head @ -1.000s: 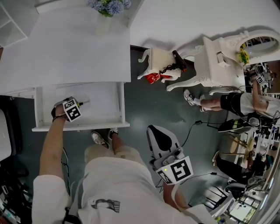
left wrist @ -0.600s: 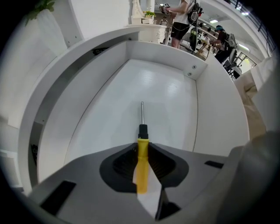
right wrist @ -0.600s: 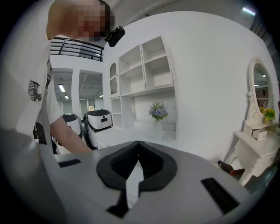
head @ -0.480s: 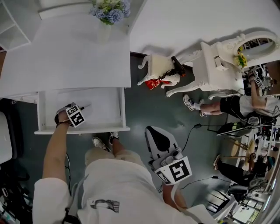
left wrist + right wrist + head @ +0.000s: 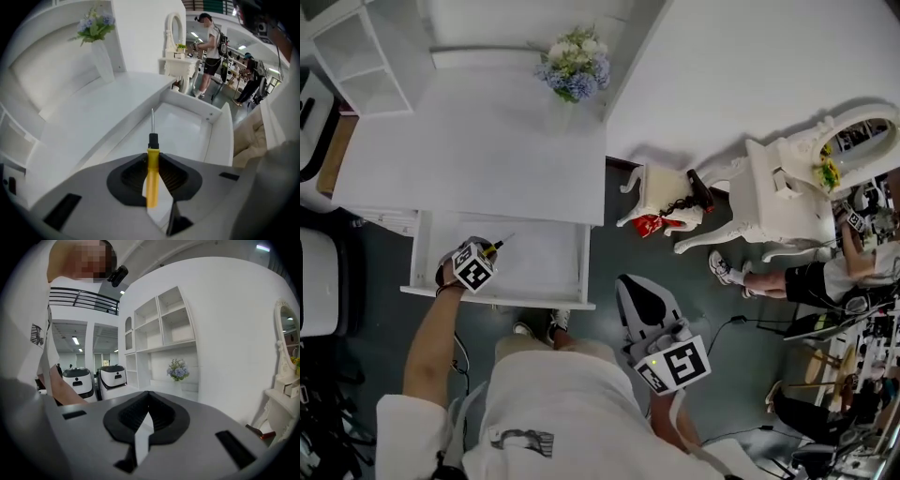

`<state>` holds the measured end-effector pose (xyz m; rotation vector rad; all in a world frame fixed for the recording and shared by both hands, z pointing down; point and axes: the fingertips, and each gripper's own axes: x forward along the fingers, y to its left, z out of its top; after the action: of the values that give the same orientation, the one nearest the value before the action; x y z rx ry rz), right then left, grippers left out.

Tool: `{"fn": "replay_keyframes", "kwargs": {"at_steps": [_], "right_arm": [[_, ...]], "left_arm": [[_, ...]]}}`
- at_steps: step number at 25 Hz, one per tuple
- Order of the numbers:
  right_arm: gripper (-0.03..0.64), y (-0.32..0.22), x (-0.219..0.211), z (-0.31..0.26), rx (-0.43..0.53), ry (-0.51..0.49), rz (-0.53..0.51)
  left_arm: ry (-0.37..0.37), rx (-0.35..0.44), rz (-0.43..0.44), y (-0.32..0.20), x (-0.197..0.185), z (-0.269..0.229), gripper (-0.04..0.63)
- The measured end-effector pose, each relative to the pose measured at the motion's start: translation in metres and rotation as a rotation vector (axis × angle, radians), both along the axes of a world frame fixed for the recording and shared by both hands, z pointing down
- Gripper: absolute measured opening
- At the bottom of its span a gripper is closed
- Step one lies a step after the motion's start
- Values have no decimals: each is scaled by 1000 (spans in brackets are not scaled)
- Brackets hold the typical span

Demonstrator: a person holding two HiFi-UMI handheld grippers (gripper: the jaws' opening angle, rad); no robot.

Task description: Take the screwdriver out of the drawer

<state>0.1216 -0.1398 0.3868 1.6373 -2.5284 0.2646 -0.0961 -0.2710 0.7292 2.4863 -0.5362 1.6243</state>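
Observation:
A screwdriver (image 5: 152,173) with a yellow handle, black collar and thin metal shaft sits between the pads of my left gripper (image 5: 152,161), which is shut on the handle. The shaft points forward and down over the open white drawer (image 5: 218,115). In the head view the left gripper (image 5: 487,251) hangs above the drawer's left part (image 5: 502,300), the screwdriver (image 5: 496,247) poking out past the marker cube. My right gripper (image 5: 641,291) is held near the person's body, right of the drawer, shut and empty; the right gripper view shows the right gripper (image 5: 149,397) aimed level at the room.
The drawer belongs to a white desk (image 5: 469,150) carrying a vase of blue flowers (image 5: 577,66). A shelf unit (image 5: 366,47) stands at the back left. An ornate white stool (image 5: 661,202) and dressing table (image 5: 787,187) stand on the dark floor to the right. Another person (image 5: 806,281) stands beyond.
My left gripper has risen out of the drawer with the screwdriver held in it. The head view has swung, so the desk sits lower and further right. The right gripper has barely shifted.

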Motion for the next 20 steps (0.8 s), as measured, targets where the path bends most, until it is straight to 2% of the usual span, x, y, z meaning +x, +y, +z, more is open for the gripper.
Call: {"fn": "replay_keyframes", "kwargs": {"at_steps": [7,12,20], "right_arm": [[8,-26,-9,-13,46,-17,-83],[8,-43,-19,-23,92,-30,-139],[8,-78,-13,-50,187,-19,-191]], "left_arm": [[177,104,-161,-6,-4,-72,80],[311,219,-265,-18,-13,-143,80],[582,452,-393,-26,-29,-281,80]]}}
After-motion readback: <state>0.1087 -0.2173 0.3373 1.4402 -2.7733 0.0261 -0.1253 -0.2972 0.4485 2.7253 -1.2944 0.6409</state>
